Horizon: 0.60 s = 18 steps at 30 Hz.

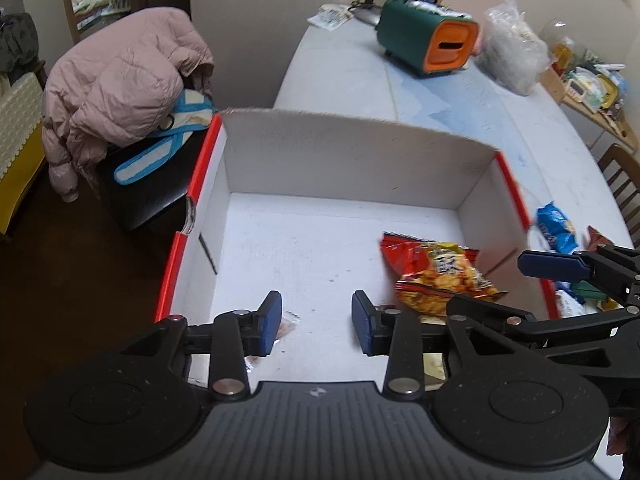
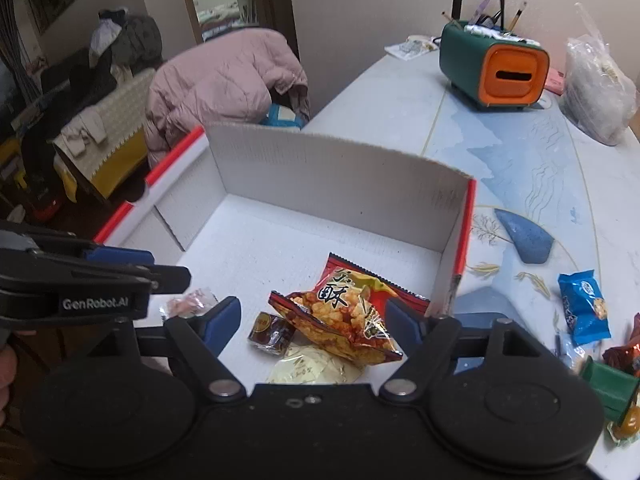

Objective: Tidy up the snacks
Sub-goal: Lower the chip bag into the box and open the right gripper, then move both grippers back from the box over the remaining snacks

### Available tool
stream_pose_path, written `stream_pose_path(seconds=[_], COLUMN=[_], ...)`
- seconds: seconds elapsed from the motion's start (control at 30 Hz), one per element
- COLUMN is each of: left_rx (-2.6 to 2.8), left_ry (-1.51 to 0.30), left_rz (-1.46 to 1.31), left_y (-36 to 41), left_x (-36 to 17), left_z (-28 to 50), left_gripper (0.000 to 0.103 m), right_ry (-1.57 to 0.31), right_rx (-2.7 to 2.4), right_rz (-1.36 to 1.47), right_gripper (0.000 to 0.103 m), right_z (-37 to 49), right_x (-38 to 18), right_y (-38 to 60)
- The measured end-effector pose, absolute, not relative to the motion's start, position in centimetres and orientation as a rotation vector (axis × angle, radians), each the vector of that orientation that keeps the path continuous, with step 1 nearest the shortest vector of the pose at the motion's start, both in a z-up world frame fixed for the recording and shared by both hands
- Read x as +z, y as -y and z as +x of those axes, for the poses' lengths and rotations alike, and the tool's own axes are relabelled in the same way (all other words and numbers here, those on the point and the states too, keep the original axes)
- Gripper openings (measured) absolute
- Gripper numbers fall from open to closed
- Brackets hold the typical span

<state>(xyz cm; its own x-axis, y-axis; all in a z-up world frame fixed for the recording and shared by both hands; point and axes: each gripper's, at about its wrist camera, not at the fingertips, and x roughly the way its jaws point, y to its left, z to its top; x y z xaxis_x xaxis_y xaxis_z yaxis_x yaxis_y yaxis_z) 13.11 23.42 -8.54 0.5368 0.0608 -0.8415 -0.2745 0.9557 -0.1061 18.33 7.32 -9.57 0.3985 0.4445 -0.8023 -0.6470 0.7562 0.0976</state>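
Observation:
A white cardboard box with red edges stands open on the table. On its floor lie a red snack bag, a small brown packet, a pale round packet and a pink wrapped candy. My left gripper hangs open over the box floor, nothing between its pads, the candy just beside its left finger. My right gripper is open and straddles the red bag, which rests on the floor. A blue snack packet lies outside on the table.
More wrapped snacks and a green item lie on the table right of the box. Further back stand a green-and-orange organizer, a lamp and a clear plastic bag. A pink jacket drapes a chair at the left.

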Motion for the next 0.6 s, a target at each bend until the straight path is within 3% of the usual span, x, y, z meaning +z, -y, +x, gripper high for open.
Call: stream_pose_path(seconds=[0.4,0.6], left_rx=[0.115,0.043], left_ry=[-0.876,-0.832], left_rz=[-0.194,-0.165], left_y=[-18.9,-15.8], left_x=[-4.5,-2.9], left_z=[11.4,11.2], left_gripper=[0.050,0.057], right_ry=[-0.856,-0.805], right_rx=[0.689,0.649], right_rz=[-0.122,-0.067], right_gripper=[0.082,0.088], right_z=[15.9,14.7], right_x=[-5.6,-3.8], right_y=[-2.2,1.7])
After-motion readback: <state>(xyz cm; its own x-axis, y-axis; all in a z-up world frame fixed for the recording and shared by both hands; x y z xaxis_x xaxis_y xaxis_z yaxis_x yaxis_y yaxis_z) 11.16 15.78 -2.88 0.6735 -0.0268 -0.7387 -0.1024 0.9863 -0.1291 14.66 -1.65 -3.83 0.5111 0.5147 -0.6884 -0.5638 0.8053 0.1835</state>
